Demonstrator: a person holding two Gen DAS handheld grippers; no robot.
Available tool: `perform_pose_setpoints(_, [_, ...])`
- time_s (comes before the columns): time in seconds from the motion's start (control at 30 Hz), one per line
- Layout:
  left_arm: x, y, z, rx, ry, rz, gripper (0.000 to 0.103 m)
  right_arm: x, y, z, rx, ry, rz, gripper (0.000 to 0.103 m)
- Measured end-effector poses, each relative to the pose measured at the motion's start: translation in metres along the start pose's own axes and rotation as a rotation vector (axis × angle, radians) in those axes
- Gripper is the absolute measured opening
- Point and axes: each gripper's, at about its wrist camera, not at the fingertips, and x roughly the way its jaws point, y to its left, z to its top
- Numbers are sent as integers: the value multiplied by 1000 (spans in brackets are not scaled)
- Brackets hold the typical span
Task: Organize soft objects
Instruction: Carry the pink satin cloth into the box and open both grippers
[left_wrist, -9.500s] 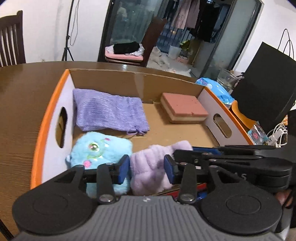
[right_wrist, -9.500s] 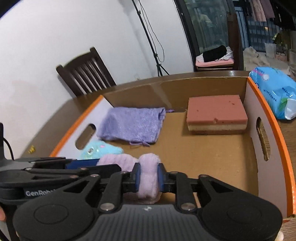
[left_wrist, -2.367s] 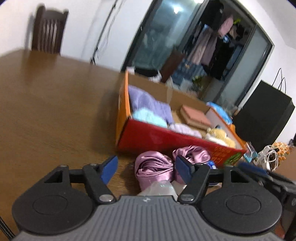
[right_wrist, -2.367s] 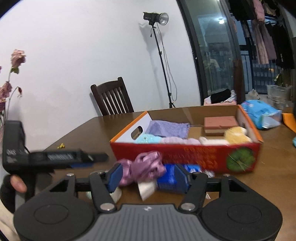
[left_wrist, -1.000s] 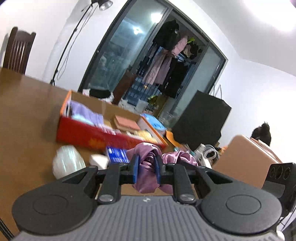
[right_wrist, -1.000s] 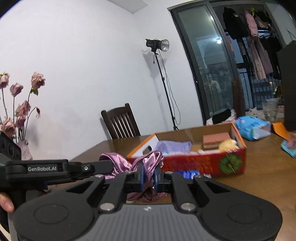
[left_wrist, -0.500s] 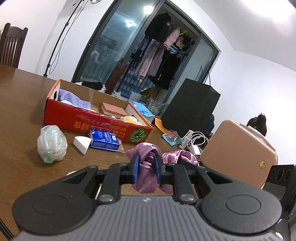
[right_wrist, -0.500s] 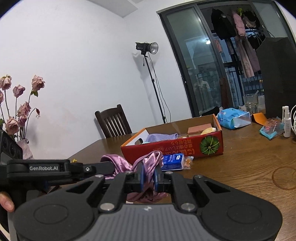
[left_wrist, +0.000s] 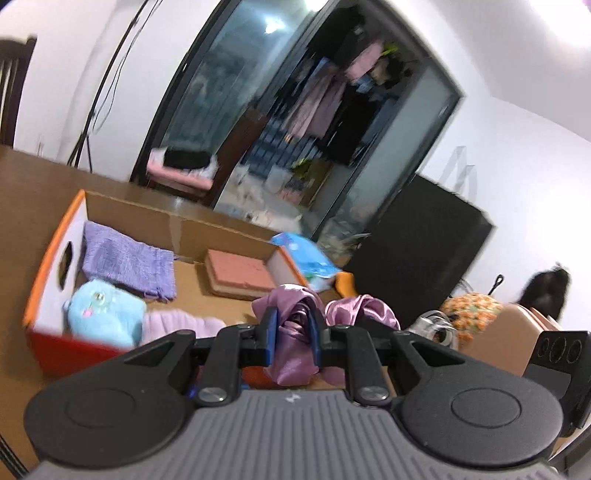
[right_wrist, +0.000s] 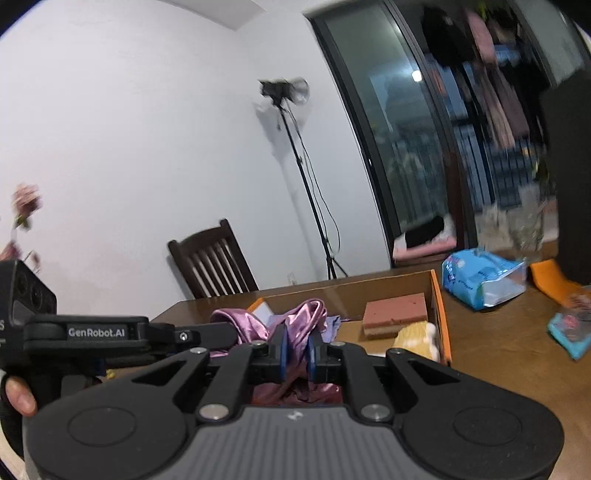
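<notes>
I see the pink satin cloth (left_wrist: 295, 328) bunched and lifted off the table, hanging over my box's (left_wrist: 44, 254) near edge. In the box lie a purple pouch (left_wrist: 125, 258), a blue plush (left_wrist: 107, 314), a lilac towel (left_wrist: 177, 323) and a sponge (left_wrist: 240, 275).

The box (left_wrist: 51, 254) was orange-rimmed with a red front. Inside it lay a lilac pouch (left_wrist: 127, 260), blue plush (left_wrist: 105, 317) and pink sponge (left_wrist: 238, 275); before it, shiny mauve satin (left_wrist: 295, 332).
</notes>
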Motion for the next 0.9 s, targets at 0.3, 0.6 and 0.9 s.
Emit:
perform_pose_setpoints(0.3, [112,59,23,-61,160,124,20,134,-51,14,27,175,-133,12])
perform_pose_setpoints(0.6, [121,69,16,-64,180,158,41,160,-53,3,-29,236,-231,34])
perform_pose_setpoints(0.9, [34,19,26,62,54,152,59,81,-19,34,-92,101,-181,48])
